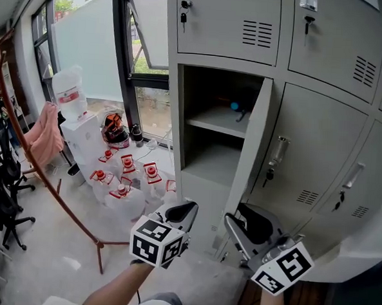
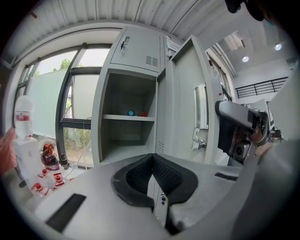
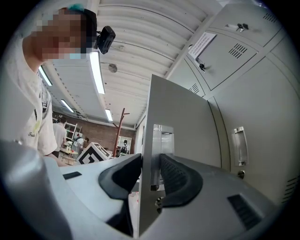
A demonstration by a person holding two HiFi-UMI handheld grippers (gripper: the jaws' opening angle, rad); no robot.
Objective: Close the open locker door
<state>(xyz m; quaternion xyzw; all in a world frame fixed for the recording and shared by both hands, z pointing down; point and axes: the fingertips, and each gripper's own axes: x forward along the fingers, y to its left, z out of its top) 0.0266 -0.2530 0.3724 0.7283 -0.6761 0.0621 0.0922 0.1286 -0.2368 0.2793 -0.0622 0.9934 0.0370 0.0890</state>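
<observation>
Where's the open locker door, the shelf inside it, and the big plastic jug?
open locker door (image 1: 250, 152), head view, middle of its inner face.
shelf (image 1: 209, 119), head view, bare top of the board.
big plastic jug (image 1: 68, 97), head view, on its red label.

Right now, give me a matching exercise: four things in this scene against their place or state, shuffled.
1. locker door
2. left gripper
3. right gripper
4. blue object

A. jaws together, nothing between
B. on the upper shelf inside the locker
C. swung open
D. jaws closed on the door's edge

Pairs: 1-C, 2-A, 3-D, 4-B
</observation>
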